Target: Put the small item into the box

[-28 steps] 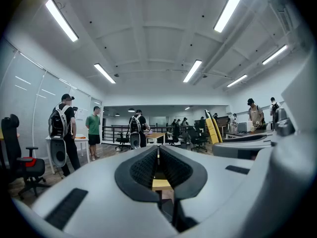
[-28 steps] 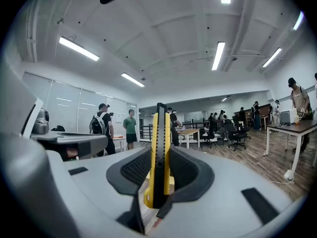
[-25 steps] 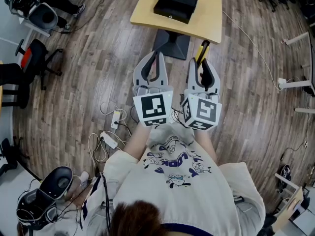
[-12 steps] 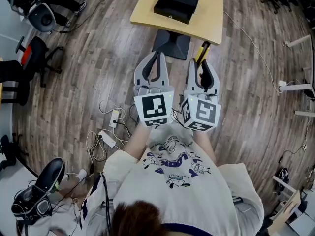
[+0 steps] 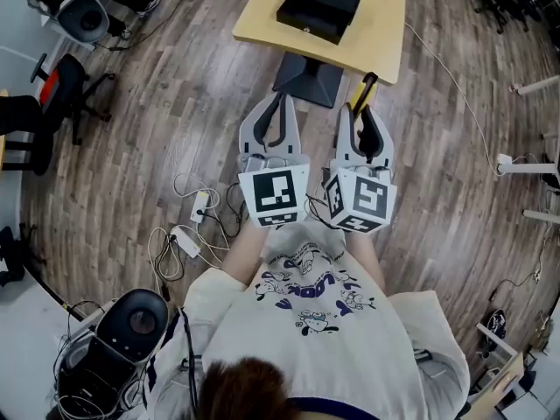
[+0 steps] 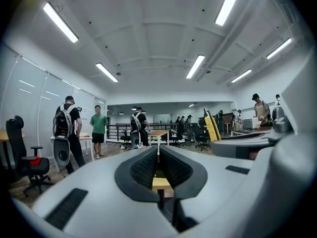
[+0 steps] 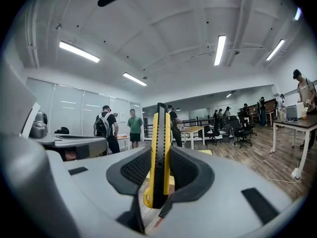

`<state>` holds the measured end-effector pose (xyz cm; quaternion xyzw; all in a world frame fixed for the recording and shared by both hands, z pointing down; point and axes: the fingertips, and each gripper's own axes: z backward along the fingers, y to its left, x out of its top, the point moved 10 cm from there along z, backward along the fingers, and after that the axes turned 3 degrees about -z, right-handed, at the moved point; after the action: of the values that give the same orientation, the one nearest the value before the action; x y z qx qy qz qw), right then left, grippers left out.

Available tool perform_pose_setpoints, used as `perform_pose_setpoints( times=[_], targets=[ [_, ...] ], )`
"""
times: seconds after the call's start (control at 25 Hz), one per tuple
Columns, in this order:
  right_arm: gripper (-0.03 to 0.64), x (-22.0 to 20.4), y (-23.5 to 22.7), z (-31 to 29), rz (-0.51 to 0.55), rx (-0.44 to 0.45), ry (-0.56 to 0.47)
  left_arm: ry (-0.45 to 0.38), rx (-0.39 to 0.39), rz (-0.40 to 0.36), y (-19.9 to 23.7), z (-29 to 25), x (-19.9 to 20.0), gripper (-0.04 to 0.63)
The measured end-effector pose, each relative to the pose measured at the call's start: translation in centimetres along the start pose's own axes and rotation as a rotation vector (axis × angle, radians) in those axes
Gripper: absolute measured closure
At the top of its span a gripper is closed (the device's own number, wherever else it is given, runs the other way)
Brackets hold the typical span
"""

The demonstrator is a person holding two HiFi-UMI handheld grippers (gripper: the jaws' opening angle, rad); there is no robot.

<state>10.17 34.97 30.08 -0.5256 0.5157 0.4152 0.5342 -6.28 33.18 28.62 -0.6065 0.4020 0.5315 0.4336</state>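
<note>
A black box (image 5: 319,7) lies on a small light wooden table (image 5: 378,42) ahead of me, at the top of the head view. My right gripper (image 5: 360,110) is shut on a yellow and black utility knife (image 5: 363,90), whose end sticks out past the fingertips toward the table. In the right gripper view the knife (image 7: 159,152) stands upright between the dark pads. My left gripper (image 5: 280,99) is level with it on the left, its jaws closed together with nothing in them (image 6: 158,152). Both grippers hang over the wooden floor, short of the table.
The table's dark base (image 5: 306,81) stands just beyond the grippers. Cables and a power strip (image 5: 199,208) lie on the floor at left. A black chair (image 5: 57,94) is at far left and a round dark device (image 5: 127,331) at lower left. Several people (image 6: 99,130) stand across the room.
Both grippers stay where they were, the knife still held. The view has shifted slightly, and the dark device at lower left has moved up and to the right.
</note>
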Motion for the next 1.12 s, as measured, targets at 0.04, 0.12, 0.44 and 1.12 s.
perform_pose_setpoints(
  times=[0.04,0.12,0.44,1.12],
  targets=[
    [0.491,0.0,-0.1,-0.4,-0.002,0.003,0.003,0.003,0.003,0.0,0.0,-0.4,0.0,0.571],
    [0.491,0.2,-0.4,-1.2,-0.005,0.01,0.011,0.006,0.009,0.002,0.1,-1.1,0.1,0.571],
    [0.491,-0.4,-1.6,-5.0,-0.015,0.011,0.03,0.02,0.003,0.009,0.4,-5.3,-0.7,0.571],
    [0.491,1.5,-3.7,-22.8,-0.007,0.016,0.073,0.038,-0.025,0.018,5.5,-23.1,0.1,0.571]
  ],
)
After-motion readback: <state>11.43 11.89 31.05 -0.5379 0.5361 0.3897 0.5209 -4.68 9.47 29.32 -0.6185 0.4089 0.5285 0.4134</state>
